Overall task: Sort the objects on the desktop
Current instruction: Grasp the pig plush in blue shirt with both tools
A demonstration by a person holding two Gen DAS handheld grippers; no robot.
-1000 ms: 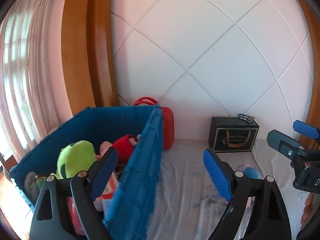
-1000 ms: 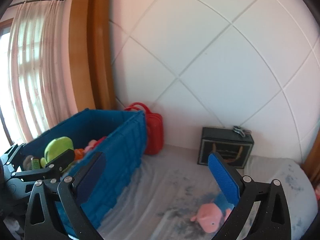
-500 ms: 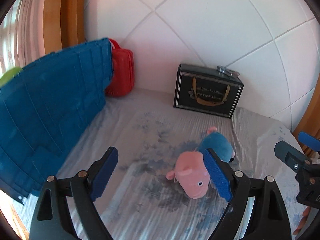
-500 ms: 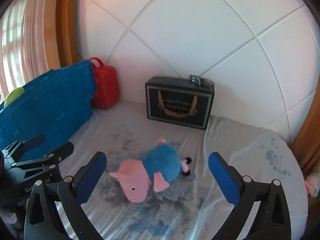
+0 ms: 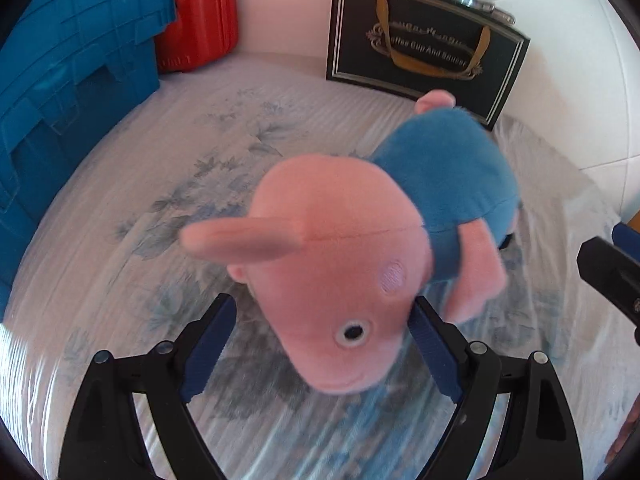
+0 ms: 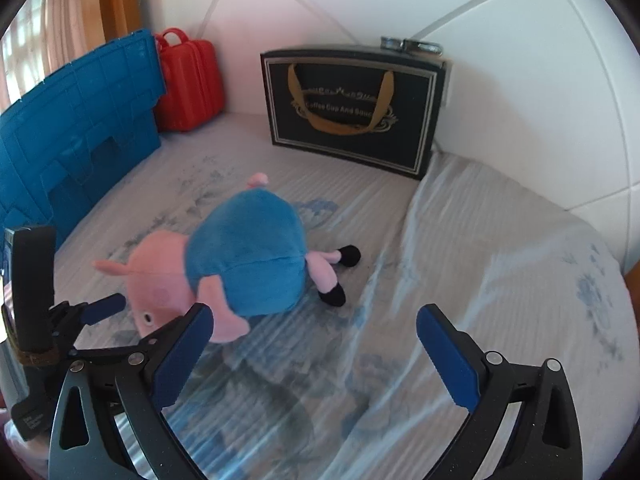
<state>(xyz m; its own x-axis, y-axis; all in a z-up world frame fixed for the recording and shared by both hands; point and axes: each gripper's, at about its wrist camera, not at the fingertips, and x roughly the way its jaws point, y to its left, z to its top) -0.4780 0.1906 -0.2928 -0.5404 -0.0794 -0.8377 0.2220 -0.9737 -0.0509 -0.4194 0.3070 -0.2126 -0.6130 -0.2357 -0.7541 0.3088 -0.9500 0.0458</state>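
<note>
A plush pig [image 5: 340, 248] with a pink head, blue body and black shoes lies on the flowered sheet [image 5: 180, 168]. My left gripper [image 5: 320, 332] is open low over it, and the pig's head sits between the two blue pads. The right pad [image 5: 430, 344] is against the cheek, while the left pad stands a little off. In the right wrist view the plush pig [image 6: 248, 264] lies just ahead and left of my open right gripper [image 6: 314, 320], which has nothing between its fingers. The left gripper [image 6: 92, 308] shows there by the pig's snout.
A blue plastic crate [image 6: 80, 128] stands at the left, with a small red suitcase [image 6: 188, 80] behind it against the white padded wall. A black gift box [image 6: 352, 108] with gold handles stands at the back, a metal object [image 6: 412, 45] on top. Wrinkled sheet [image 6: 500, 240] lies to the right.
Both grippers have come down and tilted toward the sheet. The crate full of toys has slid off to the left, and the pig now fills the left wrist view, its head between the fingers.
</note>
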